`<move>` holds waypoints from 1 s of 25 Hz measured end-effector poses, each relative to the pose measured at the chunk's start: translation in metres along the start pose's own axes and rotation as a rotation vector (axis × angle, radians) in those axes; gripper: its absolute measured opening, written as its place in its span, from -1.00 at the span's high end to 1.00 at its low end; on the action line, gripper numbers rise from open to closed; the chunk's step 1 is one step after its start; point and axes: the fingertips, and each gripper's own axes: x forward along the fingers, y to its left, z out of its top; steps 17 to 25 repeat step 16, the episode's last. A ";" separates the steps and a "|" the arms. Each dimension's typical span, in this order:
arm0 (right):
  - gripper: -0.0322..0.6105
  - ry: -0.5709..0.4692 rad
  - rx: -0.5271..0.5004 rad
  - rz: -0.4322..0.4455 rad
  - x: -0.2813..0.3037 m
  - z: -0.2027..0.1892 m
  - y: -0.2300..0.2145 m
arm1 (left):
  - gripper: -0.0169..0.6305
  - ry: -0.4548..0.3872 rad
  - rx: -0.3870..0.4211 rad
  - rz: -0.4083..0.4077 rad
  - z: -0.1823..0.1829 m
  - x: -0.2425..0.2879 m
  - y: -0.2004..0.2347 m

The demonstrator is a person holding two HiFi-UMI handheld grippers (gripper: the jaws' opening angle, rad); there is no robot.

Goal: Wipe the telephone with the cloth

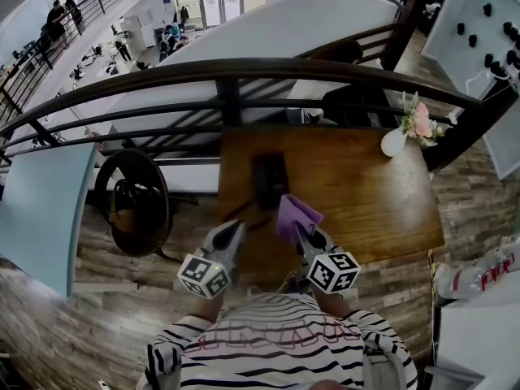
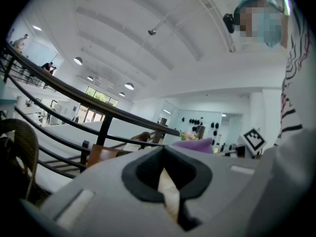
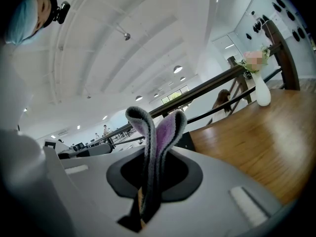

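Observation:
A black telephone lies on the wooden table, toward its left side. My right gripper is shut on a folded purple cloth, which stands up from the jaws just near of the telephone. In the right gripper view the cloth shows a purple face and a grey edge, pinched in the right gripper. My left gripper hovers at the table's front left edge, jaws together and holding nothing. In the left gripper view the jaws point upward over the railing.
A white vase with pink flowers stands at the table's far right corner. A dark railing runs behind the table. A round dark chair sits left of the table. Shelving with bottles is at the right.

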 end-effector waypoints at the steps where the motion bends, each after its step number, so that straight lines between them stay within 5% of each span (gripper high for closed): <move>1: 0.79 0.000 0.001 0.000 0.001 0.000 0.001 | 0.95 0.000 -0.001 -0.001 0.000 -0.001 0.000; 25: 0.79 0.000 -0.008 0.001 -0.002 0.000 0.002 | 0.95 -0.003 -0.009 0.010 -0.002 -0.002 -0.002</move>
